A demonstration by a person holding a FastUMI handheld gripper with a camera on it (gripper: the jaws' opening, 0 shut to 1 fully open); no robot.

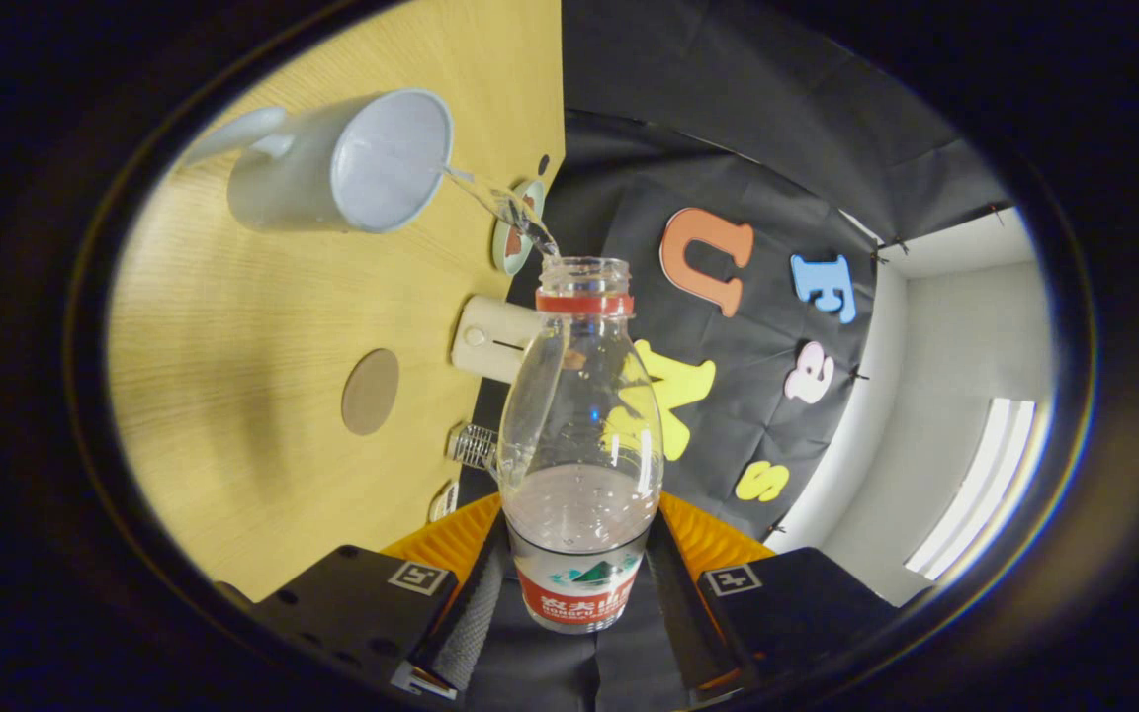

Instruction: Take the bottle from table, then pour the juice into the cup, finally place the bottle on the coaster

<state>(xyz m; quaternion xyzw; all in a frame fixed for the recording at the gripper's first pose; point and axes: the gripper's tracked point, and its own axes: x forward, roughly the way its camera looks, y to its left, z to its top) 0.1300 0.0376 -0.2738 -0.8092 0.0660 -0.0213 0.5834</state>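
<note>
While the tool (pixel 579 583) clamps the bottle (pixel 579 445) between its fingers, liquid streams beyond them into the cup (pixel 342 163).

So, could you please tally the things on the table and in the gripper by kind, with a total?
Bottle, clear, tilted and pouring, clamped between the gripper's fingers: 1
Cup, white: 1
Coaster, brown, round: 1
Beige block by the table edge: 1
Round disc beyond the bottle's mouth, kind unclear: 1
Small items at the table edge, too small to tell: 2
Total: 7
</note>
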